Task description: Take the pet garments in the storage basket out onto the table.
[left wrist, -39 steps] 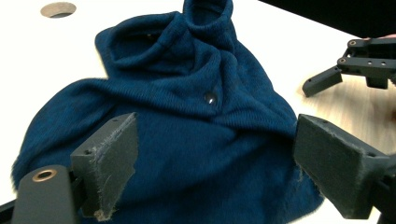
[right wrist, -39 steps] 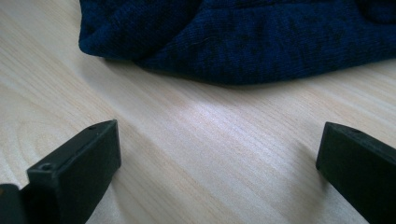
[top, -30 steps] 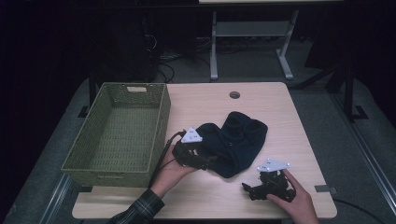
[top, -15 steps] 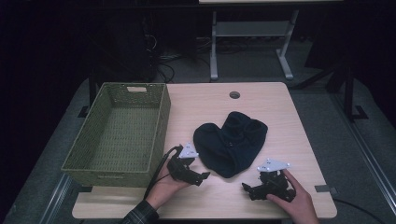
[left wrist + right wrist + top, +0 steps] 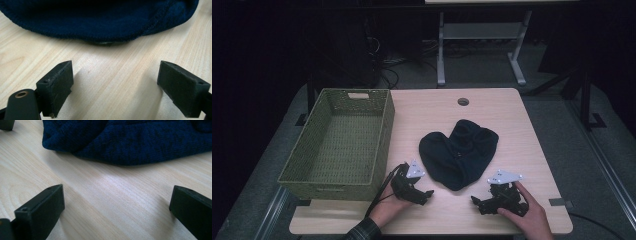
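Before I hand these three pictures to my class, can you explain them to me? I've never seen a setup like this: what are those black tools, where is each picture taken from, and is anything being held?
A person sits at a wooden table and holds a hand tool with two black jaws in each hand: the left gripper and the right gripper. The wide picture comes from a camera above the table. The two close pictures come from small cameras riding on each gripper, looking out between its jaws. On the table lie a dark blue knitted hat and, to the left, a green woven basket with nothing visible inside. Both grippers rest near the front edge with their jaws open, pointing at the hat. Neither touches it, and nothing is held.
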The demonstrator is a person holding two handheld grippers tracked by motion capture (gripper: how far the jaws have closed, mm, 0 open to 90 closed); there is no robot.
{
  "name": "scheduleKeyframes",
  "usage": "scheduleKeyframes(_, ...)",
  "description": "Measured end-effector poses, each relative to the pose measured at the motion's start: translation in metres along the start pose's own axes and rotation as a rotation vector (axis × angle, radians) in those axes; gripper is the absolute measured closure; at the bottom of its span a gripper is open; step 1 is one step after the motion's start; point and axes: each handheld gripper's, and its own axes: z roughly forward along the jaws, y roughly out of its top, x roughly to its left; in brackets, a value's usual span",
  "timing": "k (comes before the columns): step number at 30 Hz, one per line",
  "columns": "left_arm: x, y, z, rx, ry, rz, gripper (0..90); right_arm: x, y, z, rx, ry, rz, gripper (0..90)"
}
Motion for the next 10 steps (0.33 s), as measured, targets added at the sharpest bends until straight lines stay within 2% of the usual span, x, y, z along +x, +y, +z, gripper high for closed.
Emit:
scheduleKeyframes(1,0.0005,-0.0024,-0.0002,-0.019,-0.004,0.003,12.8,0.0000,0.0000,0.0000,0.000,0.000,0.000,0.0)
scheduleKeyframes(10,0.0003,-0.0027,-0.0007,-0.017,-0.002,0.001,12.9,0.0003,-0.0002,-0.0002,0.001,-0.003,0.002,0.0)
